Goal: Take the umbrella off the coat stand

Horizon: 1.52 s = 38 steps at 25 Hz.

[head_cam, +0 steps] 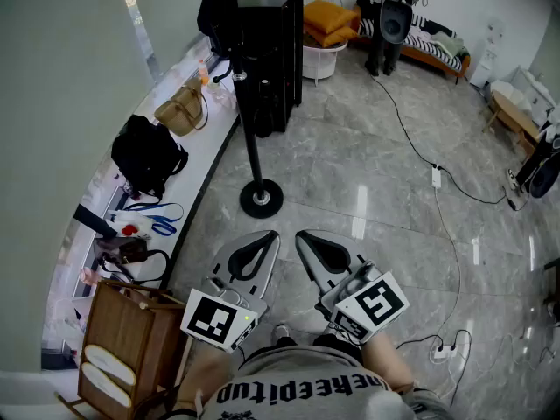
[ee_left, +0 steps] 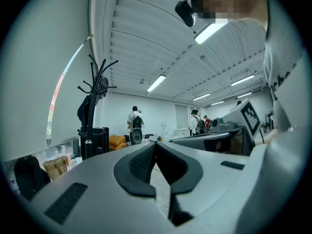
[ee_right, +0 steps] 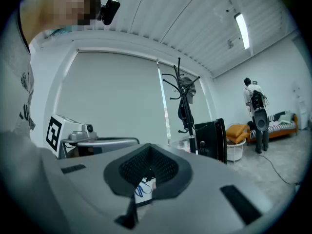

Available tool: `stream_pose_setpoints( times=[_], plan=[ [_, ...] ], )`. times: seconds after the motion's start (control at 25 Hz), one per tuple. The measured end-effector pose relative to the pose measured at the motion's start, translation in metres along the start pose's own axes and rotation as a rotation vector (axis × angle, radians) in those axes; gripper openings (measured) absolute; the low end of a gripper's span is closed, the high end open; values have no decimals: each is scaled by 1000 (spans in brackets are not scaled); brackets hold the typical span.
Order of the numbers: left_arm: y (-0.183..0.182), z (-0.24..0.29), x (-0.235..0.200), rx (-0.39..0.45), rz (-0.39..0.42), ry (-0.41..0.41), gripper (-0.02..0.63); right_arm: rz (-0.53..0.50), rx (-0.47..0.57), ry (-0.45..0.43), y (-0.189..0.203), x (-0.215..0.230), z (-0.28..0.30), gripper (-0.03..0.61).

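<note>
Well beyond left gripper [head_cam: 272, 235] and right gripper [head_cam: 300, 235] (both closed) hangs the umbrella [ee_right: 184, 110].

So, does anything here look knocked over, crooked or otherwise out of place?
Nothing much stands out. The coat stand is upright on its round base, and the bags on the window ledge sit steady. The one untidy thing is a cable trailing loose across the floor, clear of the stand.

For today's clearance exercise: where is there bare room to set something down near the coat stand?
Bare floor lies right of the coat stand's base, up to the cable's white block. The ledge on the left is crowded: tan bag, black bag, scissors.
</note>
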<state>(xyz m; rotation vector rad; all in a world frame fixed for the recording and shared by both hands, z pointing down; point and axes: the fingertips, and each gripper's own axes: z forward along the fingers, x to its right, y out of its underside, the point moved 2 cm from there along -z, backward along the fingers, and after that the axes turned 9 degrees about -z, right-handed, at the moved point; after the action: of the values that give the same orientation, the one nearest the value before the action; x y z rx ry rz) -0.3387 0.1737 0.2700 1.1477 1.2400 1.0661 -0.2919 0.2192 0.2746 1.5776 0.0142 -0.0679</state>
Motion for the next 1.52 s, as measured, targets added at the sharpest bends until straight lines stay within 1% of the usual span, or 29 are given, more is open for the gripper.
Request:
stream_pose_setpoints(
  times=[0.44,0.6,0.88,1.12,1.28,1.4,1.52],
  plan=[
    [1,-10,-17,-3,-7,18,15,2,-12,18,4,-10,16,10],
    [3,-14,-26,4,-23,22,15,-10,-21,35,8,-13,20,11],
    [7,-3,-35,-2,-38,13,15,-37,-61,49,15,-3,24,11],
    [9,22,-39,8,-47,-21,15,-82,-72,-8,21,18,32,11],
    [5,43,-44,14,-32,-59,15,-85,-34,-47,16,43,41,11],
    [1,62,-50,29,-37,-94,15,-90,-6,-89,12,62,49,11],
    [-1,81,-53,36,-33,-132,15,-90,-39,-113,16,85,52,11]
  ],
)
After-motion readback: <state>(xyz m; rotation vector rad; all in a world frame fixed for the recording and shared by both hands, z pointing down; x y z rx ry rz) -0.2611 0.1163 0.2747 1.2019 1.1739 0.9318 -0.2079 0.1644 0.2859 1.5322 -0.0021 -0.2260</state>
